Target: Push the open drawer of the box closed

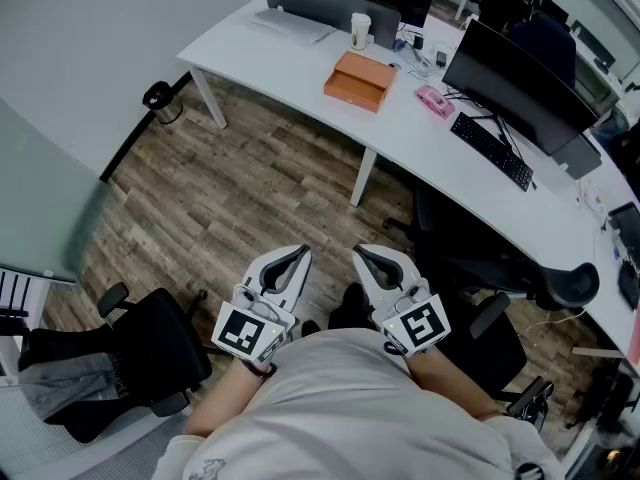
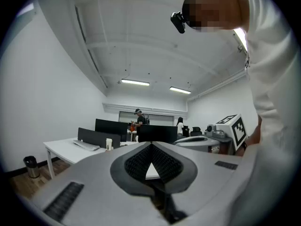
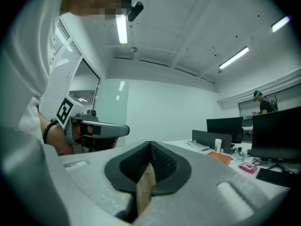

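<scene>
The orange box [image 1: 360, 80] lies on the white desk [image 1: 300, 63] far ahead of me; its front drawer looks pulled out a little toward the desk's near edge. The box [image 3: 221, 157] shows small at the right of the right gripper view. I hold both grippers close to my chest, over the wooden floor and well short of the desk. My left gripper [image 1: 298, 255] is shut with nothing in it. My right gripper [image 1: 364, 254] is shut too, and empty. In the left gripper view the box is hidden behind the jaws.
On the desk stand a paper cup [image 1: 360, 30], dark monitors [image 1: 515, 78], a keyboard [image 1: 492, 150] and a pink object [image 1: 435, 100]. Black office chairs [image 1: 150, 353] [image 1: 490, 268] flank me. A bin [image 1: 160, 100] sits by the desk leg. People [image 2: 138, 119] stand far behind the desk.
</scene>
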`<state>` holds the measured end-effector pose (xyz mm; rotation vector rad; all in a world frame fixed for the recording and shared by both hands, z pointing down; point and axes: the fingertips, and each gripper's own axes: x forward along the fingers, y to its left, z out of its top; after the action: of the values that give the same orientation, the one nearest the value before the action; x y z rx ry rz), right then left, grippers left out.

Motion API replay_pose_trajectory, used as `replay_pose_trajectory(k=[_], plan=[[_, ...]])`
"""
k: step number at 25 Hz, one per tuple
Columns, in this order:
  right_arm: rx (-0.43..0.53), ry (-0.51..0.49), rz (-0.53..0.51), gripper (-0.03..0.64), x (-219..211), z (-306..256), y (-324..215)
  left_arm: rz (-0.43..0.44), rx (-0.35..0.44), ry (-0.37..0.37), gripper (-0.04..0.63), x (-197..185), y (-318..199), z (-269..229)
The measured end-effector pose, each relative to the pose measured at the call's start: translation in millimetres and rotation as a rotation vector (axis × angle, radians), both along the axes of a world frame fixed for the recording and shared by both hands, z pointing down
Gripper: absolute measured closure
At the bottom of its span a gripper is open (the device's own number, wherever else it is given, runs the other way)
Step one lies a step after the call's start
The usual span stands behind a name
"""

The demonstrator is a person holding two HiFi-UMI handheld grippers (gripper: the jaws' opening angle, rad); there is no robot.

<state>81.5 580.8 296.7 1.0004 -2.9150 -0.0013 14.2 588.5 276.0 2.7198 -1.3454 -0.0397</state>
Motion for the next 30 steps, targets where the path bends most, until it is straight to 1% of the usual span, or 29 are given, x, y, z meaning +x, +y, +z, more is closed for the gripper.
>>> replay_pose_trajectory(k=[5, 7, 9, 12, 15, 19, 24, 30], plan=[[0.012, -0.003, -0.021, 0.615, 4, 3, -40, -0.013, 0.007, -0.002, 0.597, 6, -41, 6], [0.008, -0.012, -0.027, 0.615, 9, 3, -56, -0.022, 0.010, -0.003, 0.597, 11, -59, 8], [0.024, -0.012, -0.033, 0.615, 17, 2, -74, -0.026, 0.013, -0.007, 0.597, 17, -77, 7], [0.033, -0.010, -0.040, 0.615, 30, 0, -102, -0.011, 0.020, -0.011, 0.597, 32, -101, 6], [0.024, -0.008, -0.041, 0.615, 44, 1, -123, -0.008, 0.025, -0.010, 0.597, 46, -119, 7], [0.013, -0.005, -0.058, 0.615, 50, 5, -142, -0.018, 0.015, -0.012, 0.597, 55, -140, 11], [-0.003, 0.006, -0.050, 0.615, 47, 14, -170, -0.015, 0.011, 0.000, 0.597, 52, -168, 14], [-0.023, 0.011, 0.008, 0.615, 43, 16, -204, 0.025, 0.005, 0.010, 0.597, 43, -204, 17]])
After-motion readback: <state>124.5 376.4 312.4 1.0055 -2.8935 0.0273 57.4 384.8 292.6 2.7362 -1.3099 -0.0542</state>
